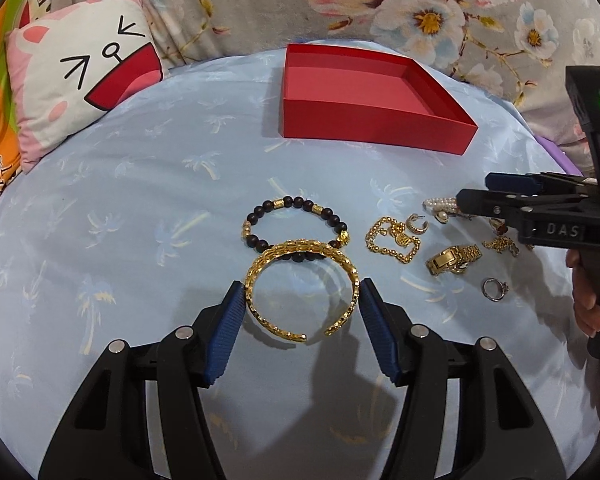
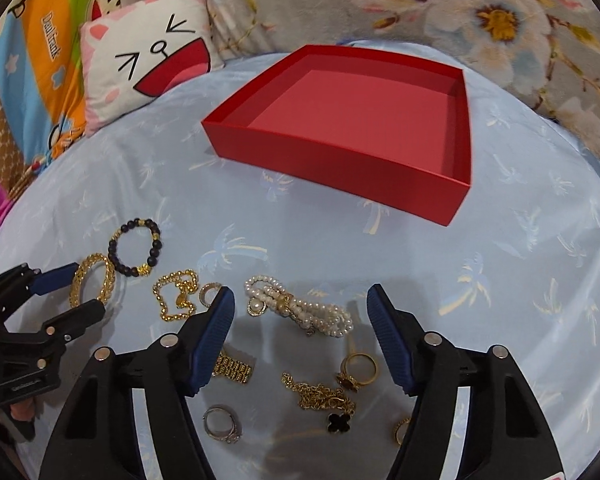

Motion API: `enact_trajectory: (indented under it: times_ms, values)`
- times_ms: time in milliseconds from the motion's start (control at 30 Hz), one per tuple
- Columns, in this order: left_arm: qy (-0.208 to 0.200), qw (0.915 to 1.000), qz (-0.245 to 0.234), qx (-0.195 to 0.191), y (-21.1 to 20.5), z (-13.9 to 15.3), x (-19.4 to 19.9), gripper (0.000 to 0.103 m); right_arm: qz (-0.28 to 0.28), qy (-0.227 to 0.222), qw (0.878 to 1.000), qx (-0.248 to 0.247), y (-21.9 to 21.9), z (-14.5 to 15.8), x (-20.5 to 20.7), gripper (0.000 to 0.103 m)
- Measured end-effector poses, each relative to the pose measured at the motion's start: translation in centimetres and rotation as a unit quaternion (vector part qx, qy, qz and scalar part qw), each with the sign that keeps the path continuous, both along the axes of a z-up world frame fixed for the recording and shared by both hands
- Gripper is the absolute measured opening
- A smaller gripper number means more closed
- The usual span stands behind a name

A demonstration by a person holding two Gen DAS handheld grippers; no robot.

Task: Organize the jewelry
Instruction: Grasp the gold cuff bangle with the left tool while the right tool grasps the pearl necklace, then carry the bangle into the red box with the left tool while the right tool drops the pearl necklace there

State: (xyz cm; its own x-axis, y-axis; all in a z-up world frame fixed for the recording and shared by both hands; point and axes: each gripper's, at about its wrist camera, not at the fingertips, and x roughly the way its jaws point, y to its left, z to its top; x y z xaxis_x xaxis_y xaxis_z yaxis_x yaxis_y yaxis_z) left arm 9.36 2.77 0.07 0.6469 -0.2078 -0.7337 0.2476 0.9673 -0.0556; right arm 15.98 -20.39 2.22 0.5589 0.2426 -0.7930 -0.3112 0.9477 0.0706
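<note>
The left gripper (image 1: 302,300), wide open, brackets the gold bangle (image 1: 302,288) near the bedspread's (image 1: 140,200) front edge, seemingly untouched; close squarely across its sides, clear of the bead bracelet (image 1: 296,222), which it overlaps.

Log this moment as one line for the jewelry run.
left tongs: open, straddling gold cuff bangle | right tongs: open over pearl bracelet | red box: empty | all jewelry on blue sheet
</note>
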Motion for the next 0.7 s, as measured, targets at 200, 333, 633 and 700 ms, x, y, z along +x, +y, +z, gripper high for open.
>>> enact_trajectory:
  times_ms: [200, 333, 633, 700]
  values:
    - [0.011, 0.9999, -0.003, -0.007, 0.1, -0.4, 0.3, 0.057, 0.014, 0.026, 1.0, -0.008, 0.4, -1.6, 0.4, 0.033]
    - [0.015, 0.9998, -0.004, -0.01, 0.2, -0.5, 0.4, 0.057, 0.012, 0.021, 1.0, 0.0, 0.2, -1.6, -0.1, 0.012]
    - [0.008, 0.9991, -0.026, -0.033, 0.8, 2.2, 1.0, 0.056, -0.01, -0.016, 1.0, 0.018, -0.7, 2.1, -1.2, 0.009]
    - [-0.012, 0.9987, -0.041, -0.029, 0.8, 4.2, 1.9, 0.056, -0.018, -0.034, 0.999, 0.021, -1.4, 4.3, -0.8, 0.009]
